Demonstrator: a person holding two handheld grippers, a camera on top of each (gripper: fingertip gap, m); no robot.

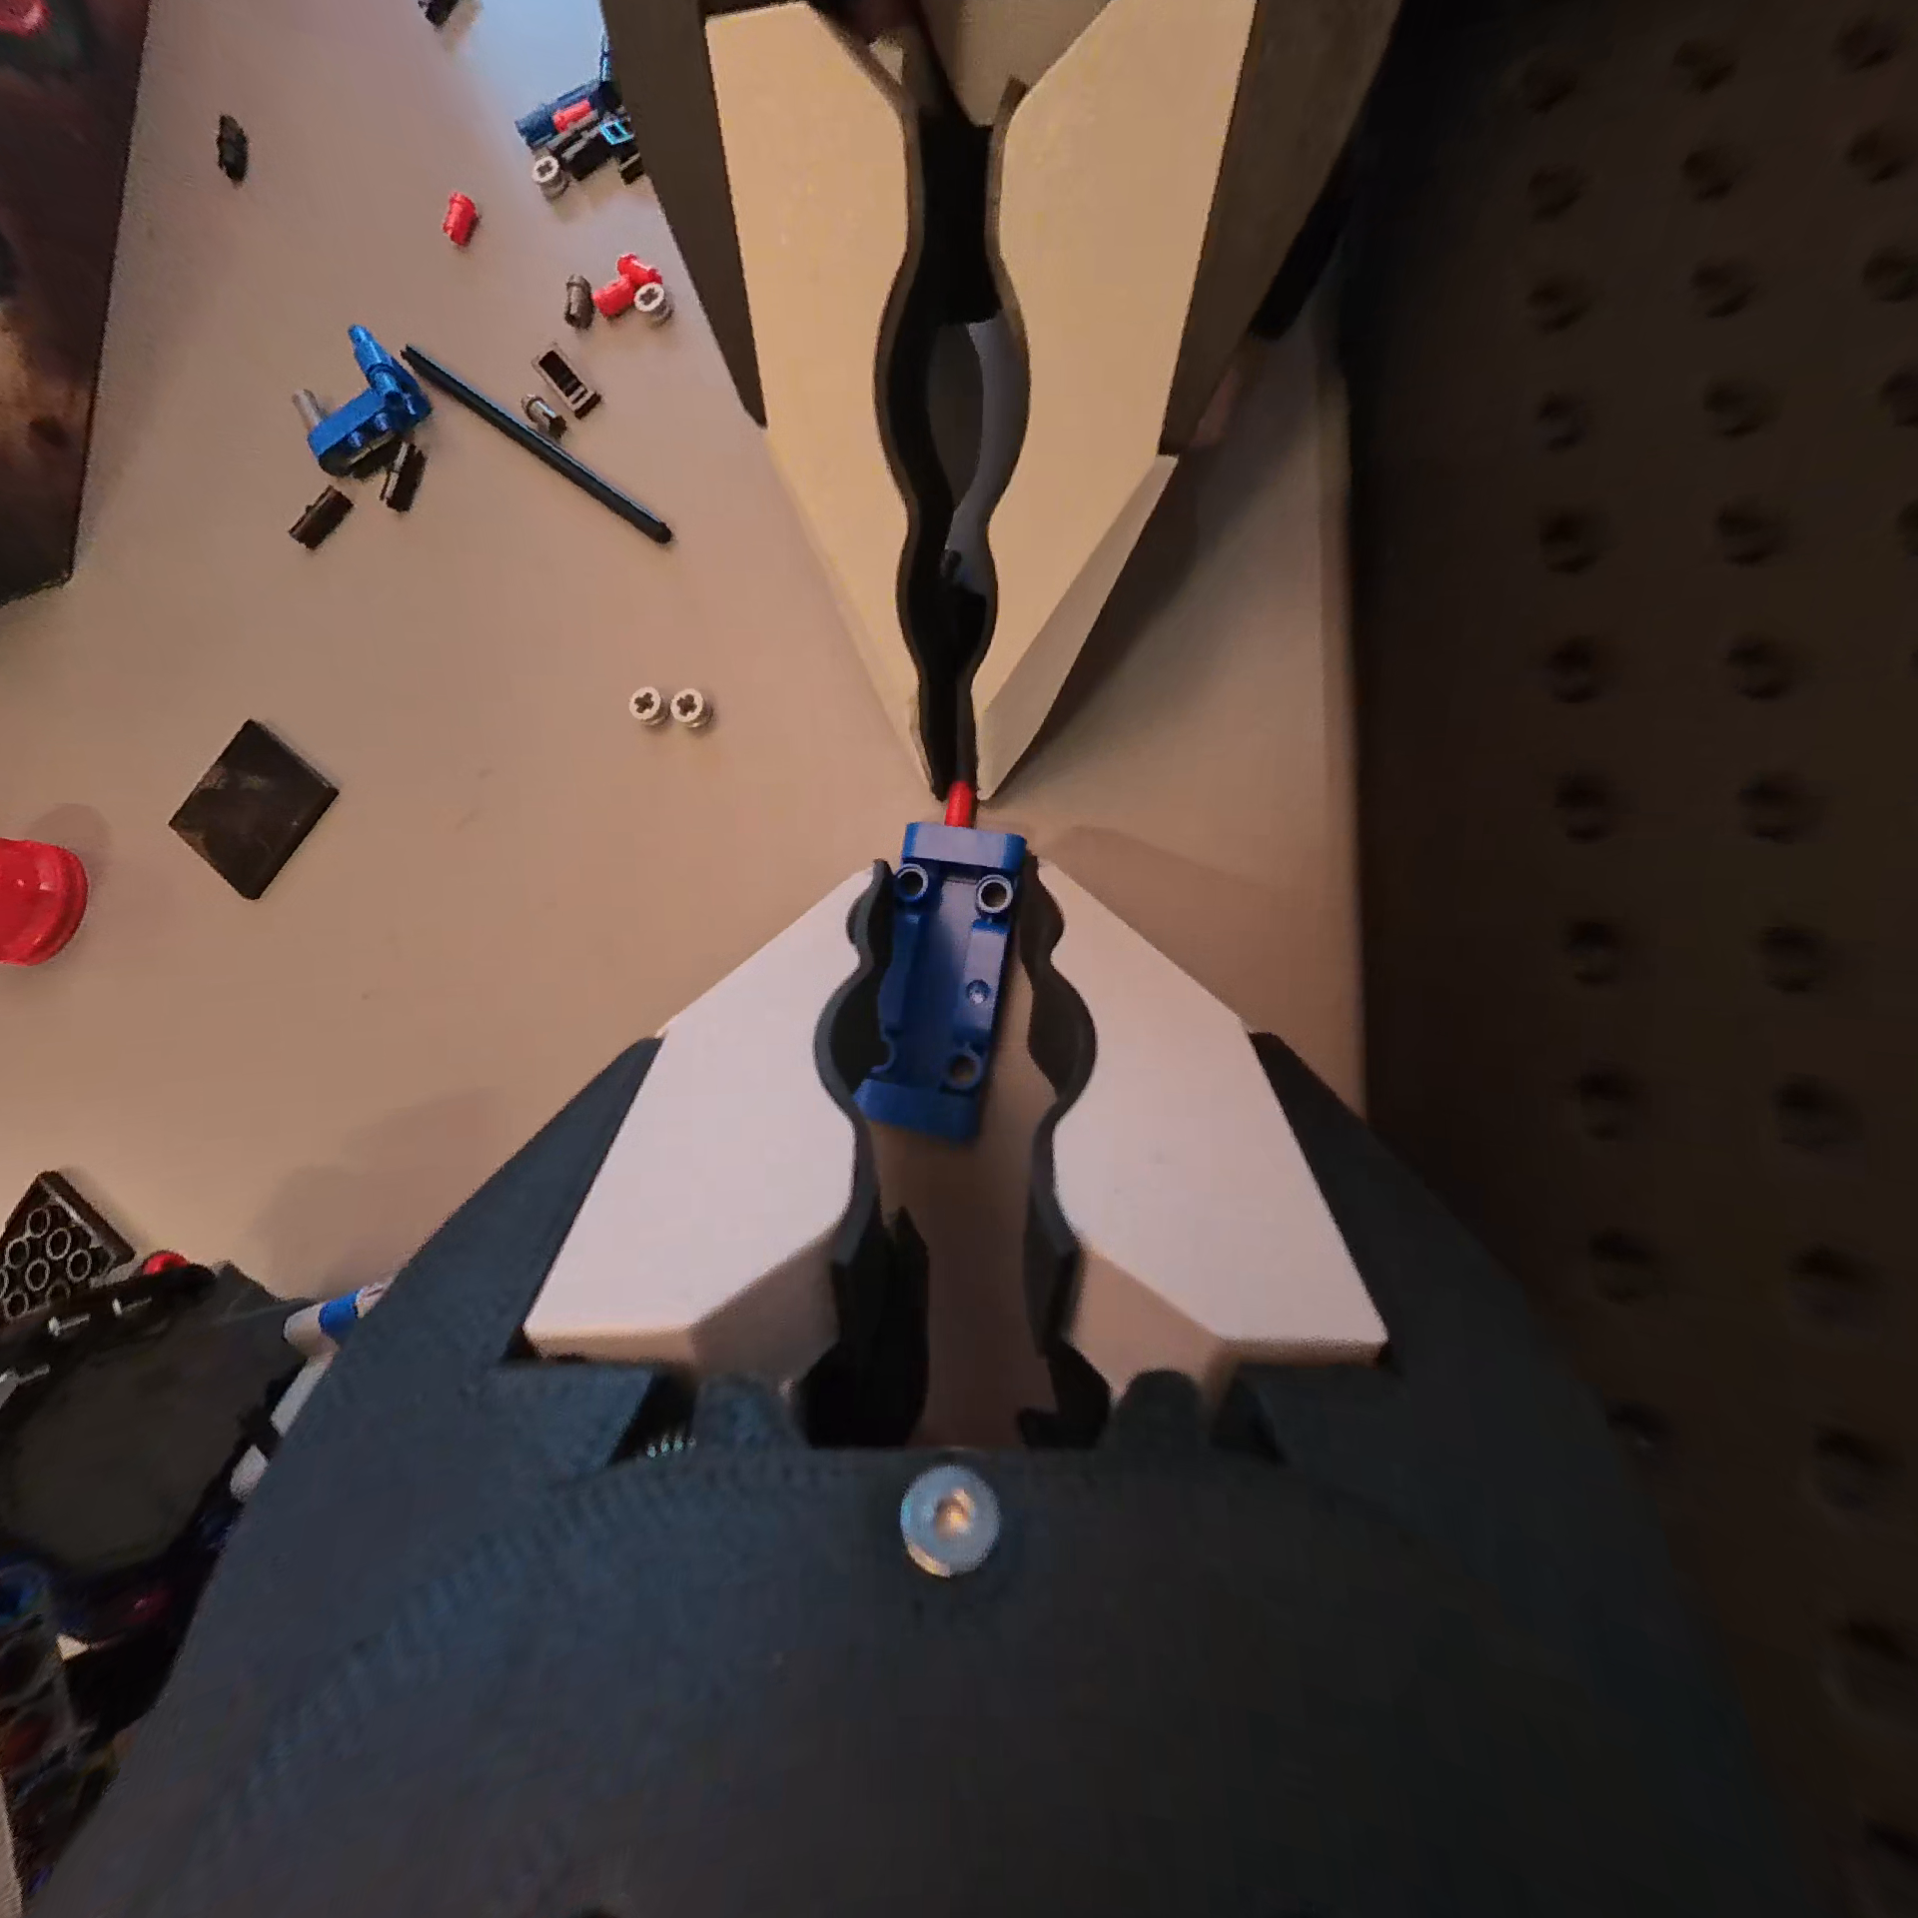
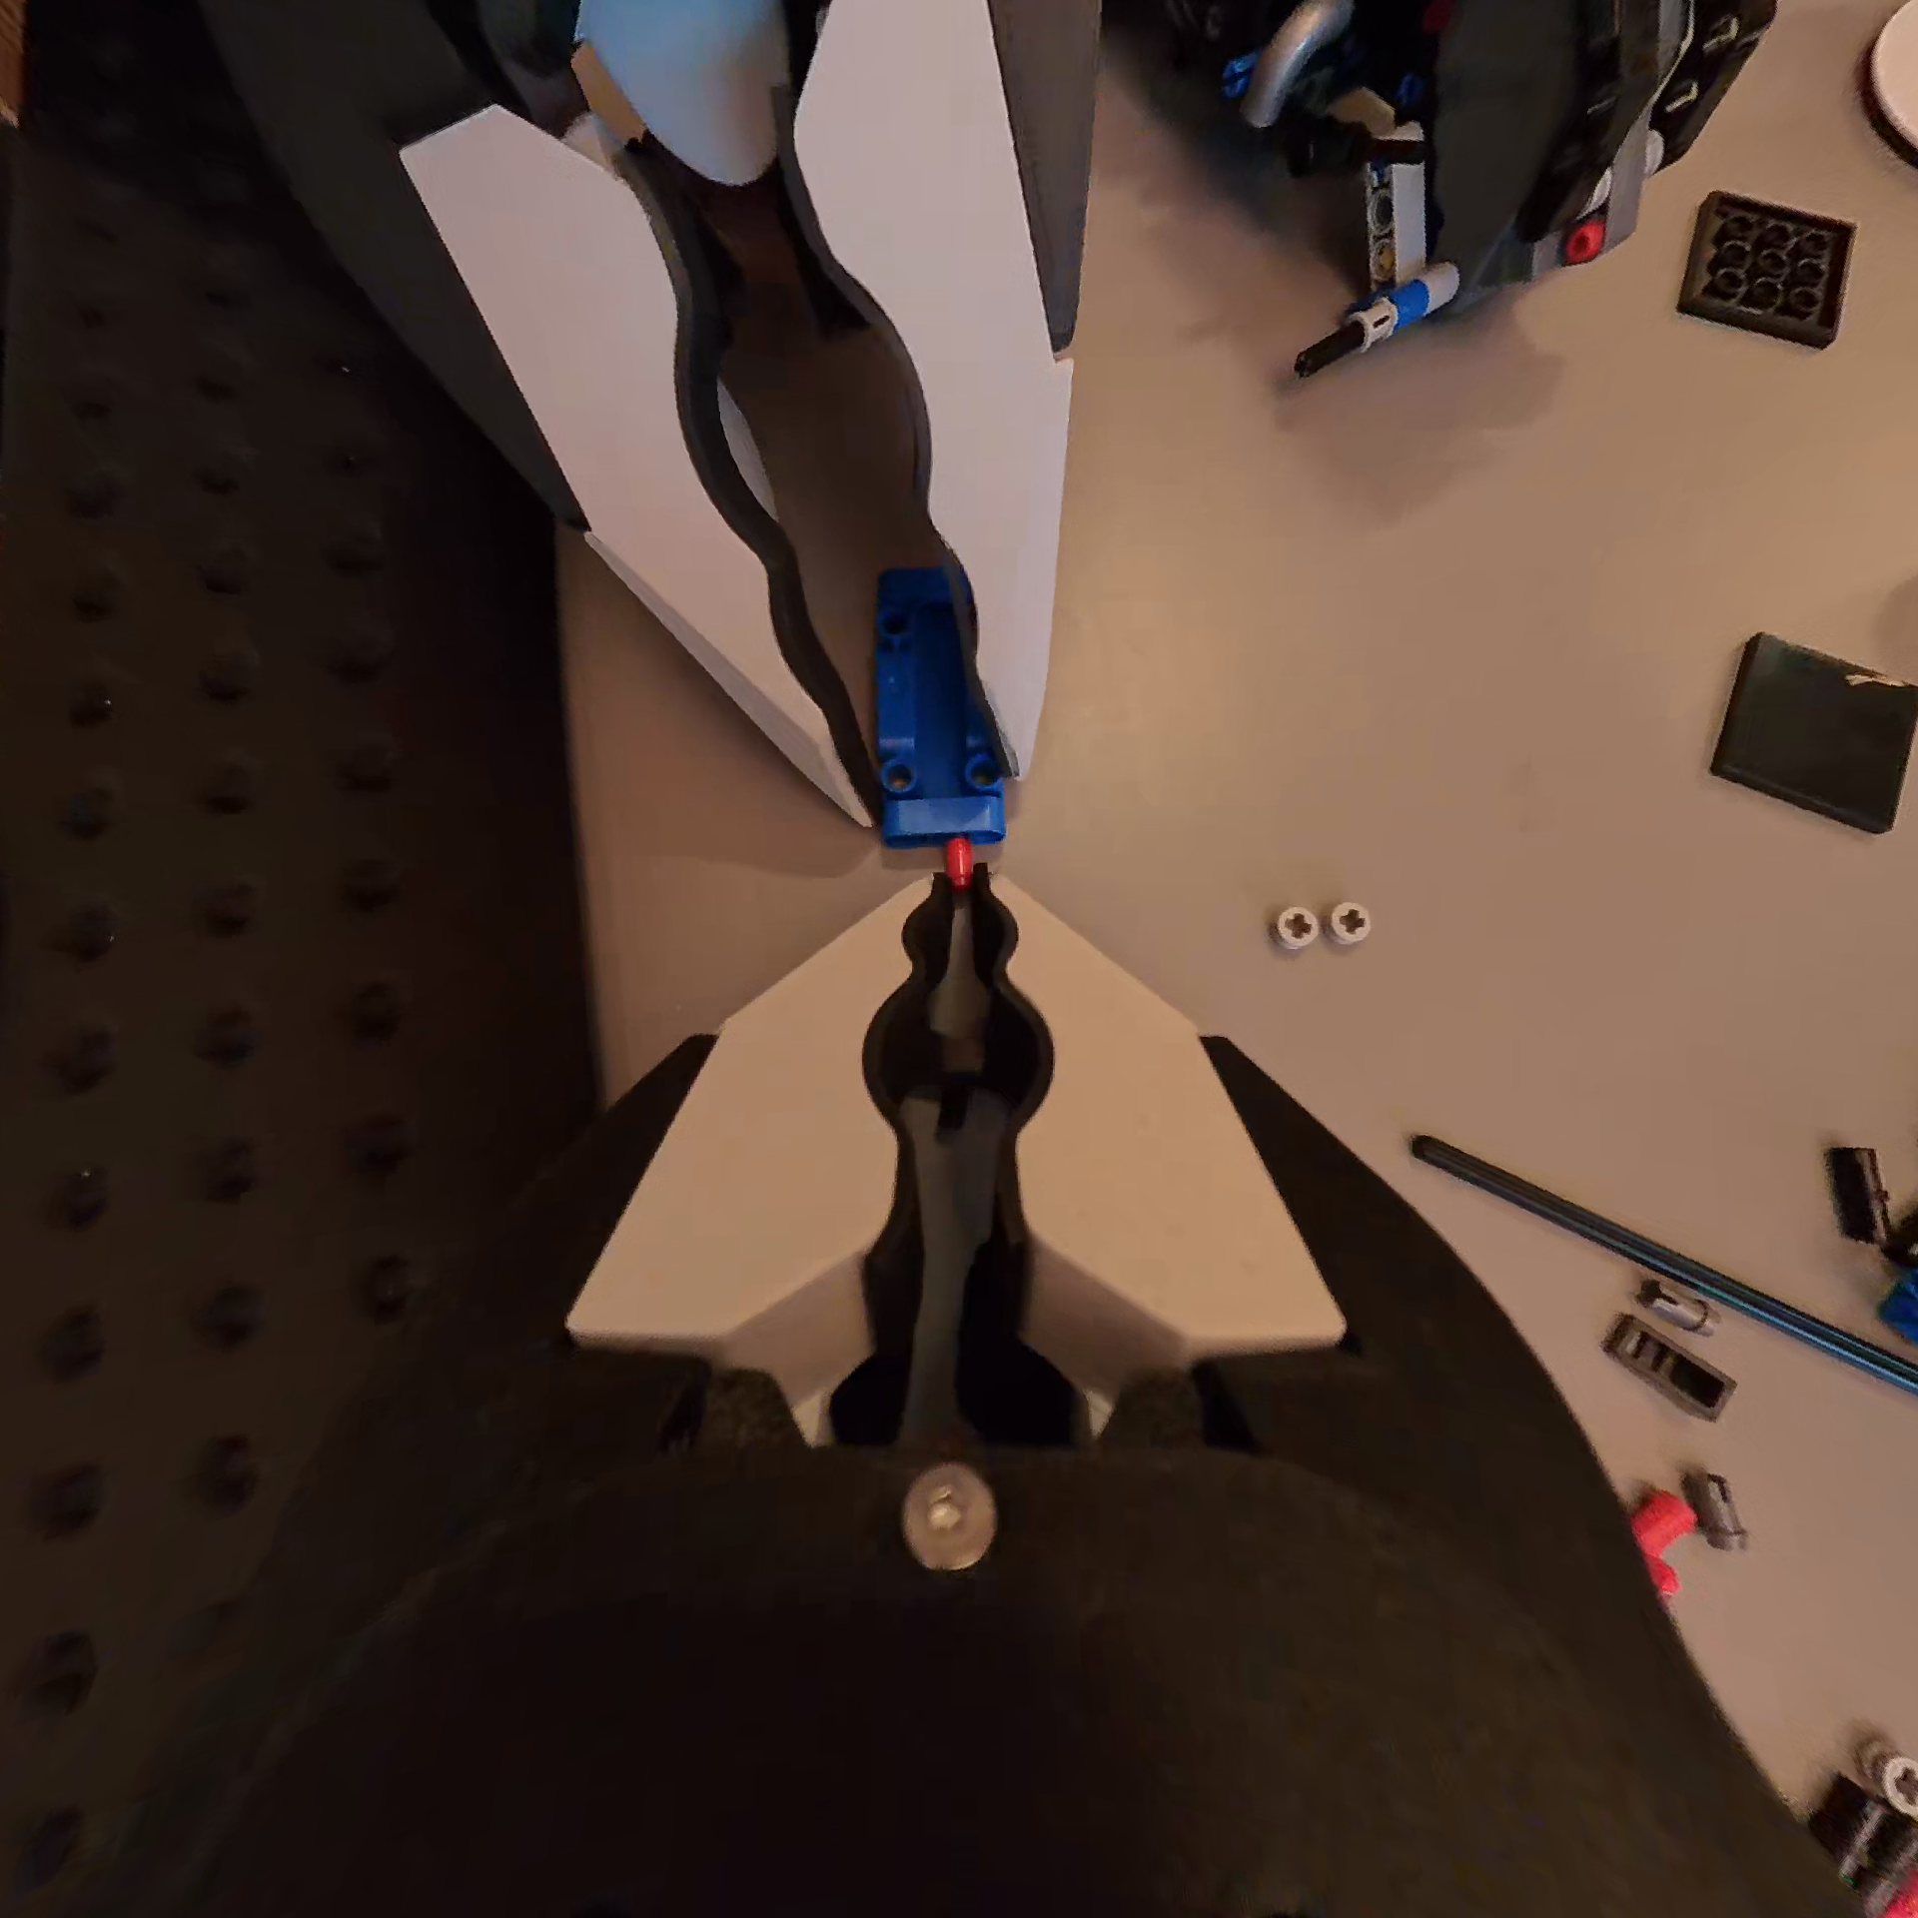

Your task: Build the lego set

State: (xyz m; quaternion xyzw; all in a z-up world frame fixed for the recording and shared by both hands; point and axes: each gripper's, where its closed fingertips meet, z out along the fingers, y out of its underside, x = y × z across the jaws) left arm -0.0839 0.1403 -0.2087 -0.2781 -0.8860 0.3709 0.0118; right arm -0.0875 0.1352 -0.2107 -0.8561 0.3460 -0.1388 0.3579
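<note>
My left gripper [image 1: 950,882] is shut on a blue holed Lego piece [image 1: 944,986], held above the tan table. My right gripper [image 2: 960,882] faces it tip to tip and is shut on a grey part with a red pin tip [image 2: 958,861]. The red tip [image 1: 960,801] touches the end face of the blue piece [image 2: 934,716]. The right gripper shows at the top of the left wrist view [image 1: 960,773], and the left gripper at the top of the right wrist view [image 2: 939,820]. How far the pin is inside the blue piece is hidden.
Loose parts lie on the table [image 1: 498,934]: two grey bushes [image 1: 669,708], a black axle [image 1: 535,444], a blue assembly [image 1: 363,410], a black tile [image 1: 254,807], red pins. A partly built model [image 2: 1505,145] stands nearby. A dark studded mat [image 2: 208,830] borders the table. Less than 4 cm separates the two grippers' tips. The blue assembly [image 1: 363,410] is about equally far from each gripper, around 15 cm.
</note>
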